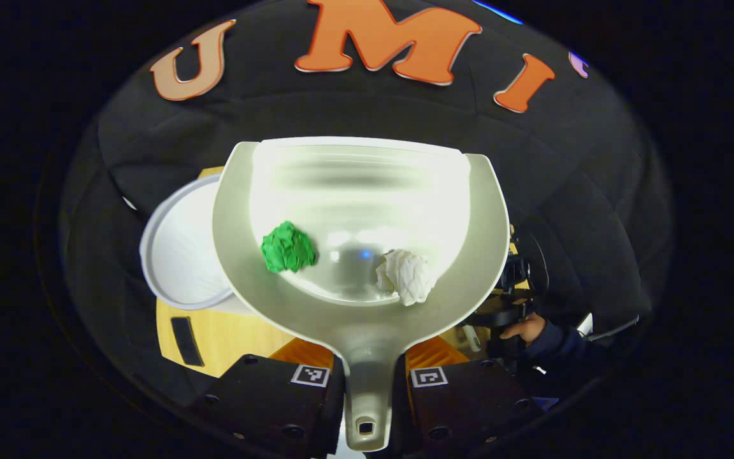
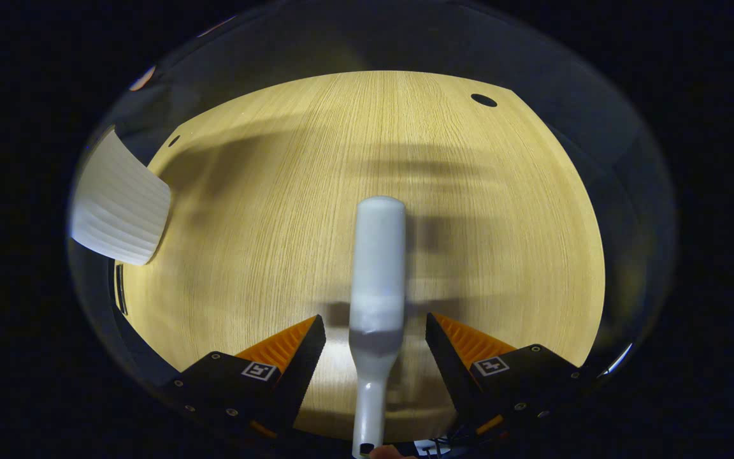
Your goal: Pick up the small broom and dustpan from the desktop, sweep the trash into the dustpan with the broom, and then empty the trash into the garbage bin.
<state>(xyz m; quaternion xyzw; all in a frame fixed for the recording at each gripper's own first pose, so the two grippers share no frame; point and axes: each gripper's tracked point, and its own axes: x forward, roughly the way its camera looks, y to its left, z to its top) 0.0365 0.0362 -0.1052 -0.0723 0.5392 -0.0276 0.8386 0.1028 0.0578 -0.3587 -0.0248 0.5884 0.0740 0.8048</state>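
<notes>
A pale dustpan (image 1: 367,191) is lifted off the desk, its handle (image 1: 367,395) clamped in my left gripper (image 1: 368,366). Inside the pan lie a green paper ball (image 1: 287,247) and a white paper ball (image 1: 406,275). The white garbage bin (image 1: 179,255) stands below the pan's left edge, partly covered by it. In the right gripper view the small broom (image 2: 378,268) points away along the wooden desktop (image 2: 265,223). My right gripper (image 2: 374,344) is open, with a gap between the broom and each finger. The bin's ribbed wall (image 2: 118,207) is at the far left.
The other gripper (image 1: 510,299) and the hand (image 1: 523,328) holding it show at the right of the left gripper view. A black strip (image 1: 185,341) lies on the desk. The desktop has a dark hole (image 2: 483,100) near its far right corner.
</notes>
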